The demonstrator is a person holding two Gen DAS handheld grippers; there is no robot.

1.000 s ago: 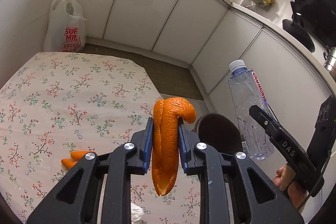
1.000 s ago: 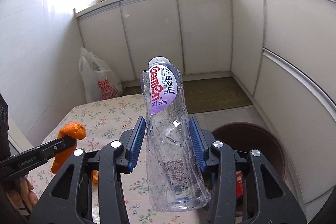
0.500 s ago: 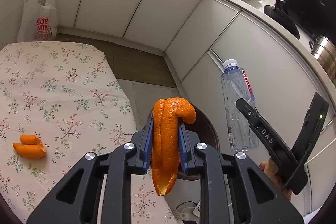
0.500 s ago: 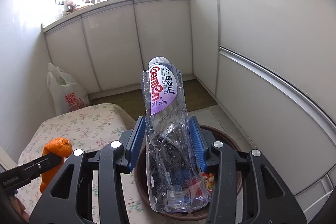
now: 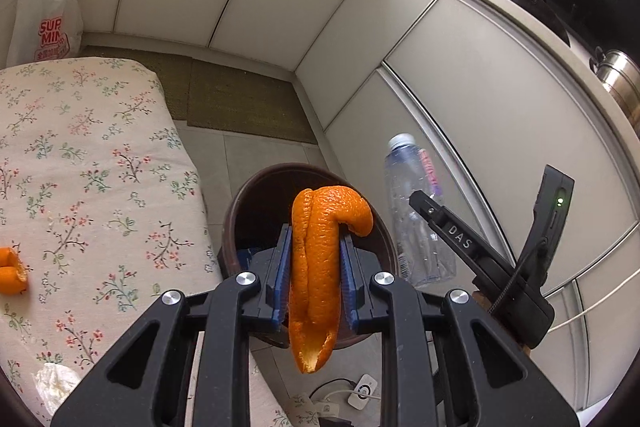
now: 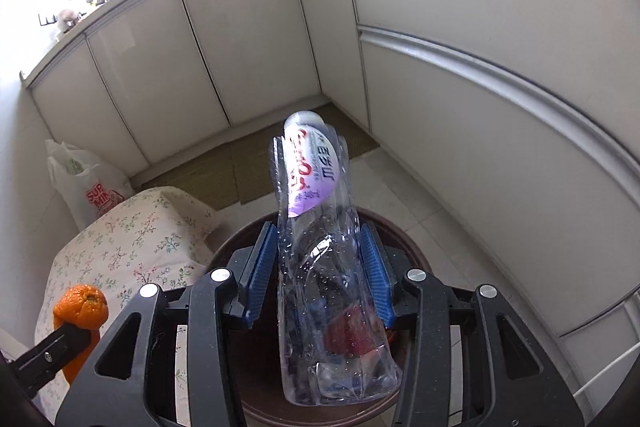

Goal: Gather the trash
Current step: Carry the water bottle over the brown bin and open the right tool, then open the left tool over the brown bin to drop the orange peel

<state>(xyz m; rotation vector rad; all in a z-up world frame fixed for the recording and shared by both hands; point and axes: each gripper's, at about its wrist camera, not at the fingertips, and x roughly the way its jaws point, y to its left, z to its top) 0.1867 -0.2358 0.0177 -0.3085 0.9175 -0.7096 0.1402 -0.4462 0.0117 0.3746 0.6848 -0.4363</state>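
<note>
Left gripper clamps orange peel over the brown bin, right gripper clamps crushed bottle over the same bin, more peel on the table left of bin.

The left gripper clamps a long orange peel over the brown bin, with the right gripper holding a clear bottle alongside.
</note>
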